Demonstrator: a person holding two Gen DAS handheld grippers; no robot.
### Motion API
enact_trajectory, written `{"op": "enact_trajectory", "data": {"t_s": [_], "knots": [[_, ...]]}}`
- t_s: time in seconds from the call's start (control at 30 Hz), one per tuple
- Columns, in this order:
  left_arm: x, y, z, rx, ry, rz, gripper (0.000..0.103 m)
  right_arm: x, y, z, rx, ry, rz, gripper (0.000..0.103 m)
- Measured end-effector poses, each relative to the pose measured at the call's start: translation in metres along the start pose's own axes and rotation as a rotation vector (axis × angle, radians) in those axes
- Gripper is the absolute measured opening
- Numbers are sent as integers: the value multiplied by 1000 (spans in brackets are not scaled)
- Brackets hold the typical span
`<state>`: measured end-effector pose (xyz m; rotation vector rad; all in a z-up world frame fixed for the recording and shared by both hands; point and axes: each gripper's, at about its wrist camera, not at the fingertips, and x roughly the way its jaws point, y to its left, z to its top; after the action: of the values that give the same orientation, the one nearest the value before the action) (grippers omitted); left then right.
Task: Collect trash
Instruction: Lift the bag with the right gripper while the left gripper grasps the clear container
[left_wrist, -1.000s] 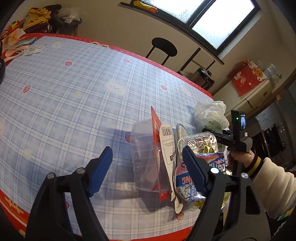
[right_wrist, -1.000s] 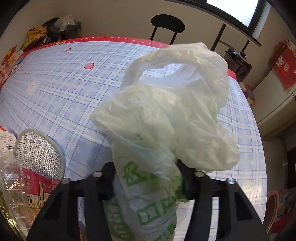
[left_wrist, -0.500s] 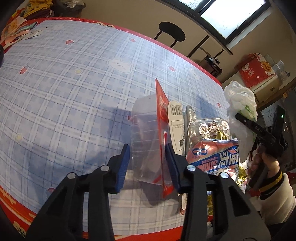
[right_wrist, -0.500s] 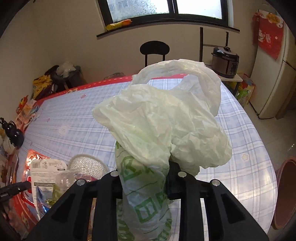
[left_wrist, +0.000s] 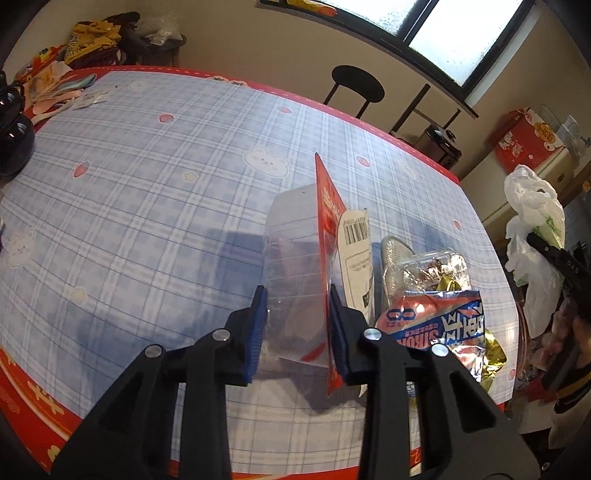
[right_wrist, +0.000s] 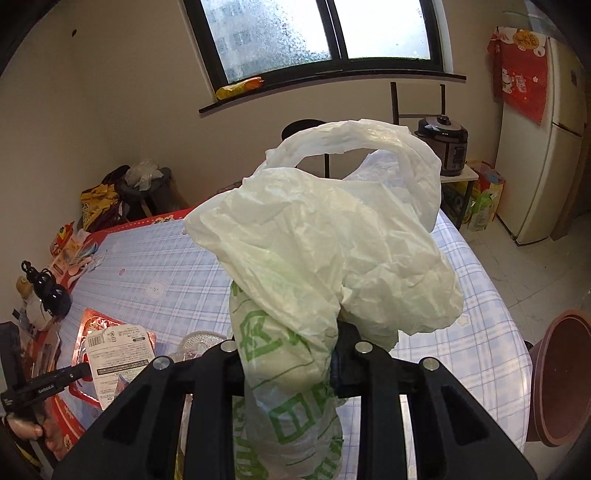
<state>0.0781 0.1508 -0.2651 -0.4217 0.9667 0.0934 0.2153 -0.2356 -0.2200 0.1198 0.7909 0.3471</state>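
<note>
Left tool (left_wrist: 295, 325), jaws just closing, pinches the clear blister pack (left_wrist: 295, 266) beside the wrapper pile (left_wrist: 436, 325) on the table (left_wrist: 147, 184): light, springy, slippery. Right tool (right_wrist: 288, 354) clamps the bunched plastic bag (right_wrist: 332, 251), limp and weightless.

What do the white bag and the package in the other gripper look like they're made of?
White bag: thin crinkly plastic film, matte and translucent, with green print. Package: clear, stiff-looking plastic shell, since the tablecloth shows through, on a glossy red backing, probably card.
</note>
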Motion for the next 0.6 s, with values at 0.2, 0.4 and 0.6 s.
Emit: {"op": "enact_trajectory", "data": {"t_s": [0.2, 0.4, 0.6], "knots": [[-24, 12, 8, 14, -90, 126, 34, -13, 0, -4, 8, -14, 15, 26], [-60, 23, 17, -10, -203, 150, 34, -27, -2, -4, 3, -29, 30, 26], [-96, 21, 28, -37, -313, 150, 34, -40, -3, -5, -1, -51, 38, 26]]}}
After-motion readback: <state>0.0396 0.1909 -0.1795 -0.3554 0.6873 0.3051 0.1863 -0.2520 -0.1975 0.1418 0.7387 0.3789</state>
